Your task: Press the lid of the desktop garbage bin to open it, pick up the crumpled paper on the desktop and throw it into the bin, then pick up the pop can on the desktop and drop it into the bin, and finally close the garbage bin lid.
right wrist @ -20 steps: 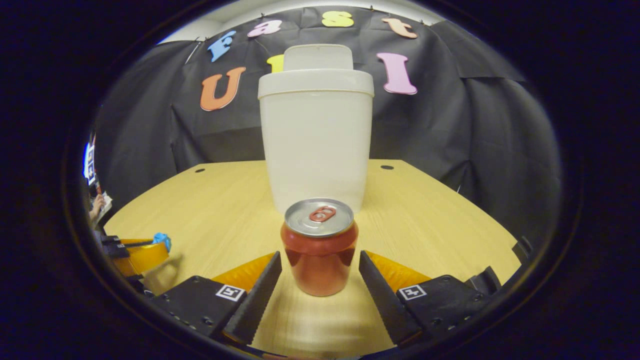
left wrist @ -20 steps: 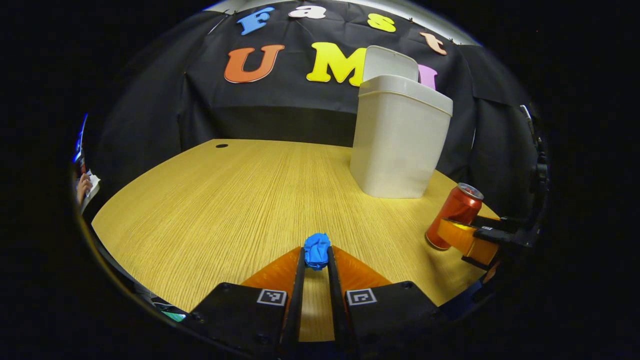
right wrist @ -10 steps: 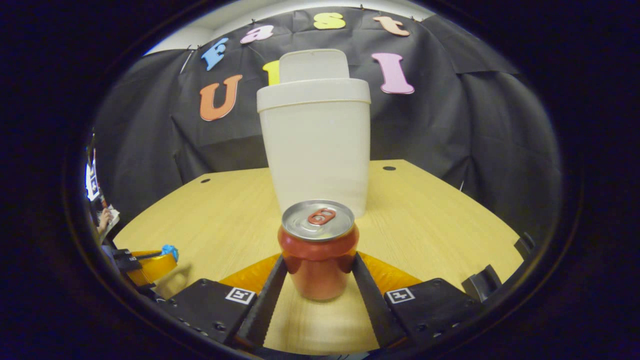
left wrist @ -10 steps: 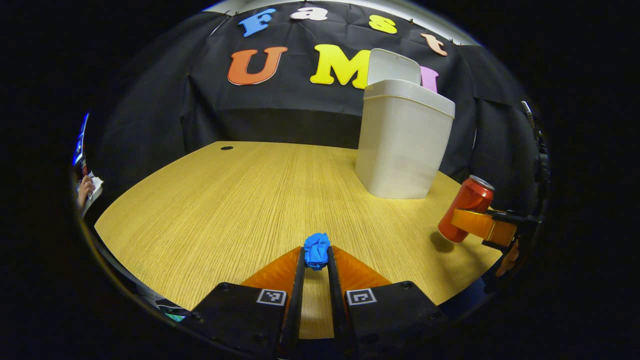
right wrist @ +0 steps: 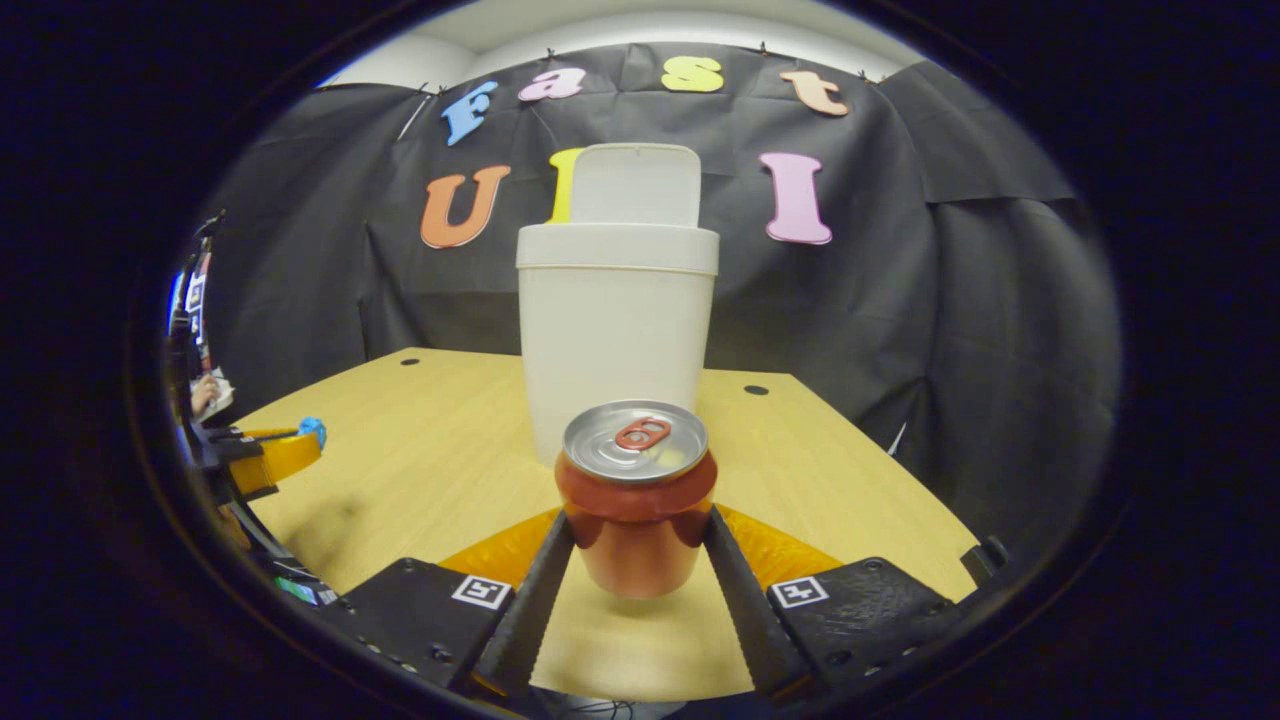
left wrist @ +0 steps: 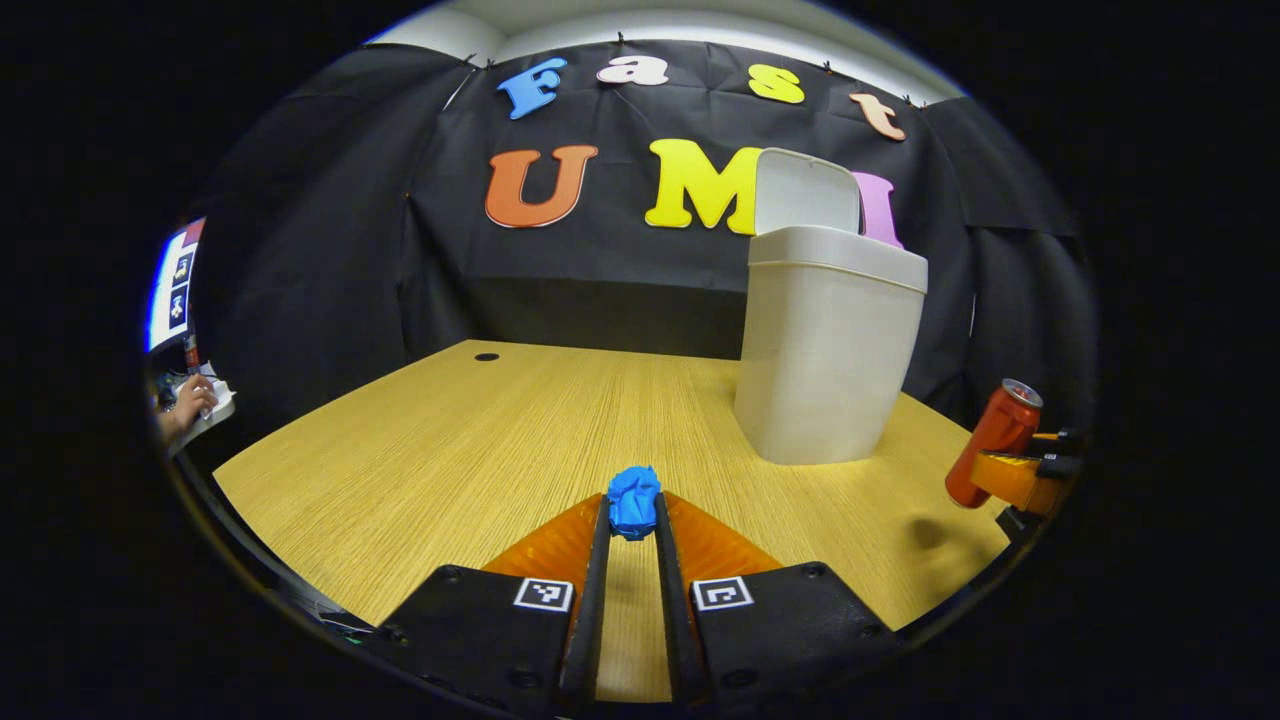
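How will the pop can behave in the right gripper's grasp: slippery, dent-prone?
The pop can has a glossy metal wall, so it may slip if the right gripper loosens. It hangs above the table in a low side pinch, probably light. Thin walls could dent under hard squeezing. Its round body would likely roll if dropped sideways.

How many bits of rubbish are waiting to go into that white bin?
2. The blue crumpled paper is pinched in the left gripper; the red pop can is clamped in the right gripper, in front of the open bin. Anything already inside is hidden.
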Tool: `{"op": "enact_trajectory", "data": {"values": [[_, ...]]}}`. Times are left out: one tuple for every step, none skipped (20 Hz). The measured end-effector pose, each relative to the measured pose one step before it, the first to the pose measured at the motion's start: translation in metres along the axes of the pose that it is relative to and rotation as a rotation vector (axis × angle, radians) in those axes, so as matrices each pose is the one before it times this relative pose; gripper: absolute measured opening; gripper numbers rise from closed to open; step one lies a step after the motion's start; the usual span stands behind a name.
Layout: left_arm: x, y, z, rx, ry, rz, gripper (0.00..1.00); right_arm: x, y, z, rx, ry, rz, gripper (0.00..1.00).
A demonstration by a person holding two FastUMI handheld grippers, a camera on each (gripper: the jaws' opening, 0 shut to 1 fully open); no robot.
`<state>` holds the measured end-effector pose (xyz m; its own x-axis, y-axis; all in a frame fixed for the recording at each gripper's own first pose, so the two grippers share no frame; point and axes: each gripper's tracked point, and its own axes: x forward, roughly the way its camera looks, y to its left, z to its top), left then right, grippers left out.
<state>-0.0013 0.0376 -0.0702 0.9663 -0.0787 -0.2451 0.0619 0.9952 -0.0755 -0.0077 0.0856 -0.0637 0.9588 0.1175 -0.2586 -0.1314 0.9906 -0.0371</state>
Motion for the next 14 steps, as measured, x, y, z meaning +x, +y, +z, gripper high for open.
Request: {"op": "enact_trajectory", "data": {"values": [[0.00219, -0.00394, 0.00689, 0.00462, -0.02028, 0.0011, 0.3, 0.00037, -0.00547, 0.00277, 0.00433, -0.00932, 0.0022, 0.79], [0.00254, -0.00299, 0.00556, 0.01129, -0.02062, 0.00345, 0.3, 0.00083, -0.00835, 0.00246, -0.00473, -0.00968, -0.01077, 0.79], [-0.00017, -0.00222, 0.00757, 0.01215, -0.02451, 0.00572, 0.3, 0.00049, -0.01061, 0.00094, -0.00014, -0.0063, -0.01999, 0.79], [0.00009, -0.00326, 0.00739, 0.01656, -0.02896, 0.00125, 0.3, -0.00073, -0.00695, 0.00332, 0.00634, -0.01452, -0.01197, 0.79], [-0.00161, -0.00388, 0.00679, 0.01632, -0.02315, -0.00191, 0.29, -0.00003, -0.00452, 0.00212, 0.00428, 0.00398, -0.00993, 0.79], [-0.00192, -0.00407, 0.00658, 0.01192, -0.01837, -0.00169, 0.29, -0.00262, -0.00173, 0.002, 0.00214, -0.0023, 0.00862, 0.79], [-0.0018, -0.00366, 0.00627, 0.00279, -0.01434, 0.00066, 0.29, -0.00355, -0.00034, 0.00634, 0.00846, -0.01664, 0.00803, 0.79], [-0.00246, -0.00504, 0.00525, -0.00455, -0.01194, -0.00638, 0.3, -0.00336, -0.00096, 0.00607, 0.0054, -0.01283, 0.00283, 0.79], [-0.00308, -0.00509, 0.00543, -0.0101, -0.00839, -0.01103, 0.3, -0.00386, -0.00001, 0.00505, 0.0027, -0.01301, 0.00989, 0.79], [-0.00259, -0.0052, 0.00643, -0.00805, -0.01246, -0.01052, 0.29, -0.00321, 0.00212, 0.00719, 0.00058, -0.01819, 0.01228, 0.79], [-0.00324, -0.00299, 0.00469, -0.00041, -0.00932, -0.00394, 0.29, -0.00379, 0.00089, 0.00801, 0.00005, -0.02201, 0.00755, 0.79], [-0.0011, 0.00001, 0.0051, 0.00667, -0.01111, 0.00745, 0.3, -0.00277, -0.00008, 0.00751, 0.00191, -0.02006, 0.0034, 0.79], [-0.00483, -0.00107, 0.00476, 0.01128, -0.00931, 0.01104, 0.3, -0.00254, -0.00019, 0.00596, 0.00621, -0.01706, 0.00522, 0.79], [-0.00206, -0.00037, 0.00501, 0.01111, -0.00961, 0.00741, 0.29, -0.00294, 0.00106, 0.00472, 0.00765, -0.0126, 0.00756, 0.79]]}}
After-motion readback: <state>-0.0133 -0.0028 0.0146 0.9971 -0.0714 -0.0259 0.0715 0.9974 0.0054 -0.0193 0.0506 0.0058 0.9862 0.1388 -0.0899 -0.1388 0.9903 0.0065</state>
